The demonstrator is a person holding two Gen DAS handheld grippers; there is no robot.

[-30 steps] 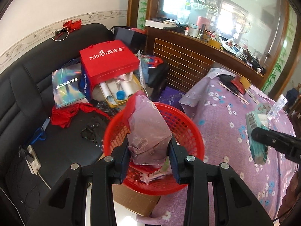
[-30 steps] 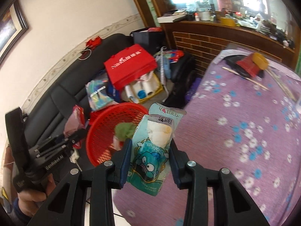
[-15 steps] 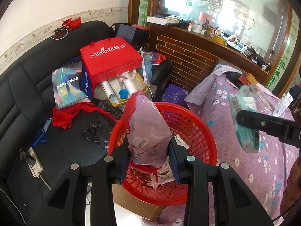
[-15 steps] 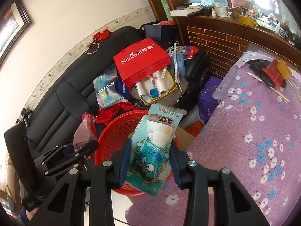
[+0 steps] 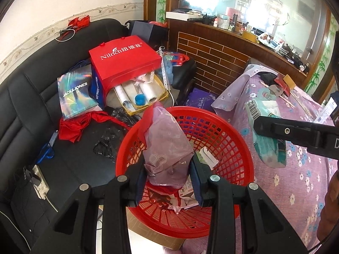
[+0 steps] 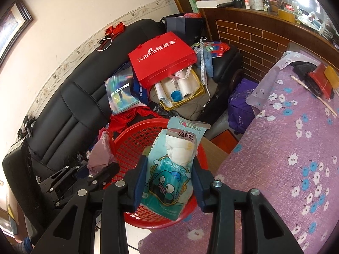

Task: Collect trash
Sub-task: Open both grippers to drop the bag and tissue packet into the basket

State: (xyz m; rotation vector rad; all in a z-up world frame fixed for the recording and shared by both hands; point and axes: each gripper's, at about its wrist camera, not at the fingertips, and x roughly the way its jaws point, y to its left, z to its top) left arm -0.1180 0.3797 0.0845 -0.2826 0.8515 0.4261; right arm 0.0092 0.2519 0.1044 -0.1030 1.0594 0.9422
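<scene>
Red plastic makes up the basket that sits by the black sofa, and we are holding two pieces of trash right over it. Our left gripper is squeezed tight on a crumpled pink plastic bag, which hangs above the middle of the basket. Our right gripper is clamped on a teal snack packet with a cartoon face, and that packet is over the near rim of the basket, close to the edge of the purple flowered tabletop. Some wrappers already lie at the bottom of the basket. We think we are at the drop step now: both pieces are picked up and brought to the basket, but not yet let go. Next we need to open each gripper so the trash falls in. The pink bag looks well placed. The teal packet is long and sits near the rim, so we should move it a bit more toward the middle first, or it may tip out onto the floor. After that we can look for more trash.
</scene>
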